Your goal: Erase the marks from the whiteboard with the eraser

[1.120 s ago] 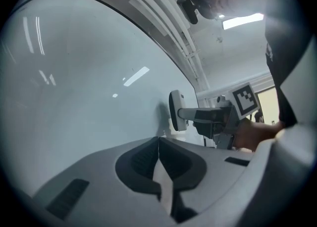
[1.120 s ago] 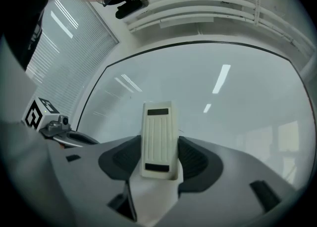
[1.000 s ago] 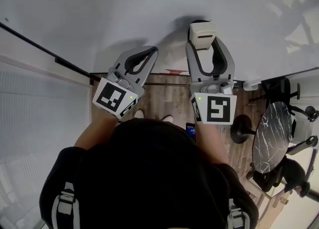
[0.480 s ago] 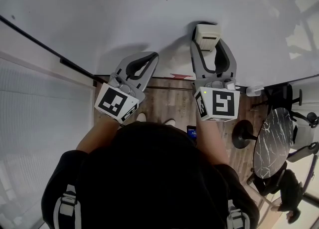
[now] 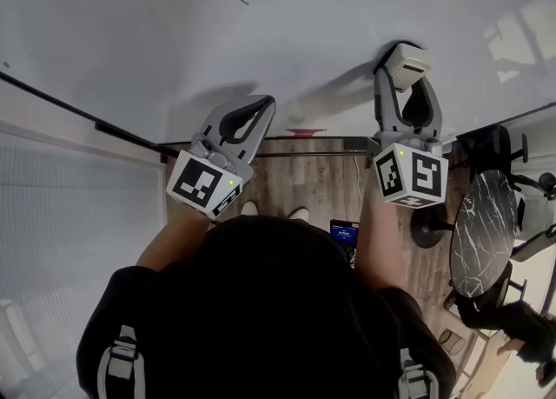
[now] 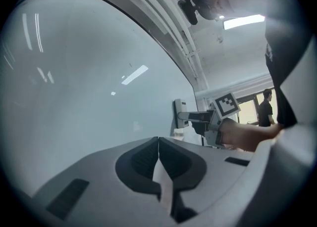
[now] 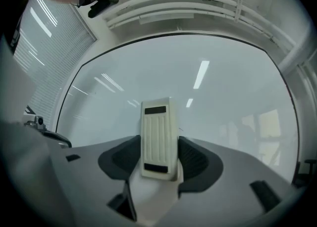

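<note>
Eraser (image 7: 158, 137) stands upright between the jaws of the right gripper (image 5: 407, 83), which clamp its 2 long sides; its far end sticks out past the jaw tips, against the whiteboard (image 5: 261, 32); the left gripper (image 6: 158, 144) has its jaws pressed together with nothing between them, near the board's lower edge, to the left of the eraser and well apart from it; count: 1 eraser, 2 grippers, 1 whiteboard; 1 short dark mark (image 5: 244, 2) shows on the board, up and left of the eraser, well apart from both grippers.
</note>
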